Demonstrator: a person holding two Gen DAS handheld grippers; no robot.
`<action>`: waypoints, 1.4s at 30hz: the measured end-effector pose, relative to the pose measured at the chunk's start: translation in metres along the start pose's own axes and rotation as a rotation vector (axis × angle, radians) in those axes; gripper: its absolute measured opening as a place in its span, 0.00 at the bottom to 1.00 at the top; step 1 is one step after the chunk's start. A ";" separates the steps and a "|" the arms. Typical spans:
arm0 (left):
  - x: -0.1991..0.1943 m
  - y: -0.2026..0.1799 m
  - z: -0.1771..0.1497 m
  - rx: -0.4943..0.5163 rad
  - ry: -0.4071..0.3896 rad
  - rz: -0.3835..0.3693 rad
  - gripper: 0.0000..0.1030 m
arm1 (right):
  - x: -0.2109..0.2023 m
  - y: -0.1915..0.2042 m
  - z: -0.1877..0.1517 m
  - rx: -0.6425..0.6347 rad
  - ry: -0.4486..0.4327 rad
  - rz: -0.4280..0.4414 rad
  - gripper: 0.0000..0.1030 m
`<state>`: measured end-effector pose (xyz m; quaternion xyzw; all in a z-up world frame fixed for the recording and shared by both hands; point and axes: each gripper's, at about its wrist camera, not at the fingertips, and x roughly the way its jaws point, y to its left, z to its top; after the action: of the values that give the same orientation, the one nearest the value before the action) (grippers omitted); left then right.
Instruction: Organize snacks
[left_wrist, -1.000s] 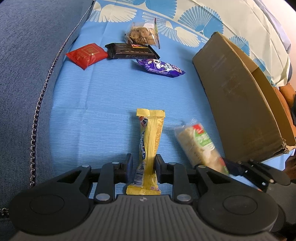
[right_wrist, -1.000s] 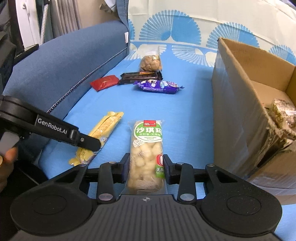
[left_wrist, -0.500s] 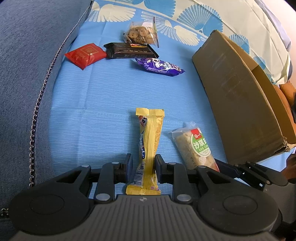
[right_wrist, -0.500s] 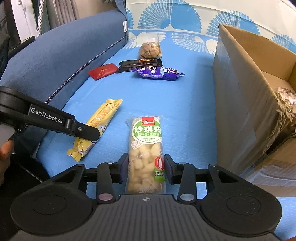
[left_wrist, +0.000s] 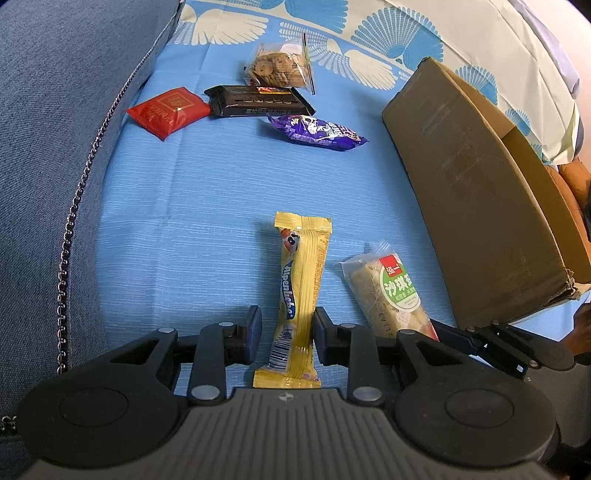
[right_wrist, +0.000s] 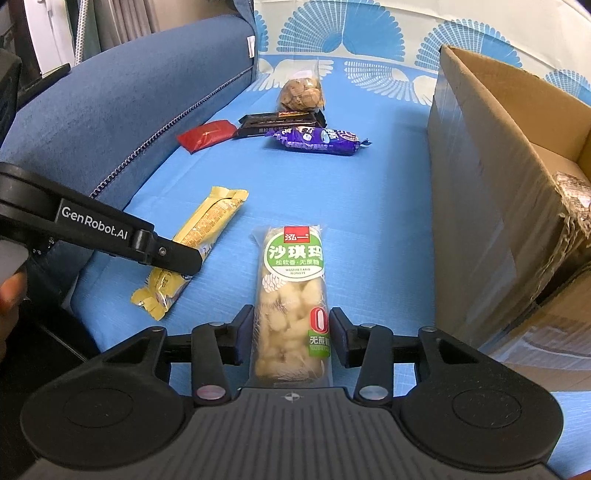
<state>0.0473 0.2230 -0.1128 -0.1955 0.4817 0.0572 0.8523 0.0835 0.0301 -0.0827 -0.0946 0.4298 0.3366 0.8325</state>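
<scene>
Open blue sheet ahead, walled on both sides.
Bare sheet (left_wrist: 221, 206) between near packets and far snack cluster (left_wrist: 258, 99); hemmed by cardboard box (right_wrist: 491, 177) rightward, sofa cushion (right_wrist: 122, 110) leftward.

Bedsheet (left_wrist: 207, 206) was bright blue with pale fan prints up top, couch (left_wrist: 55, 122) a denim blue. Snacks: one yellow bar (left_wrist: 301, 288), a clear pack with a green-and-red label (right_wrist: 293, 295), a purple wrapper (left_wrist: 317, 132), a dark brown bar (left_wrist: 258, 100), a red packet (left_wrist: 168, 112). Box (left_wrist: 476, 206) was plain brown cardboard. Both grippers were black.
</scene>
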 end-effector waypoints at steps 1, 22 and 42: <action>0.000 0.000 0.000 0.000 0.000 0.000 0.32 | 0.000 0.000 0.000 -0.001 0.001 0.000 0.44; 0.003 -0.004 0.000 0.021 0.003 0.005 0.32 | 0.001 0.003 -0.001 -0.022 0.008 -0.008 0.44; 0.003 -0.005 0.000 0.023 0.003 0.007 0.32 | 0.002 0.004 -0.003 -0.031 0.010 -0.011 0.44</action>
<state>0.0507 0.2185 -0.1139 -0.1842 0.4844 0.0544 0.8535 0.0795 0.0326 -0.0855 -0.1112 0.4281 0.3382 0.8306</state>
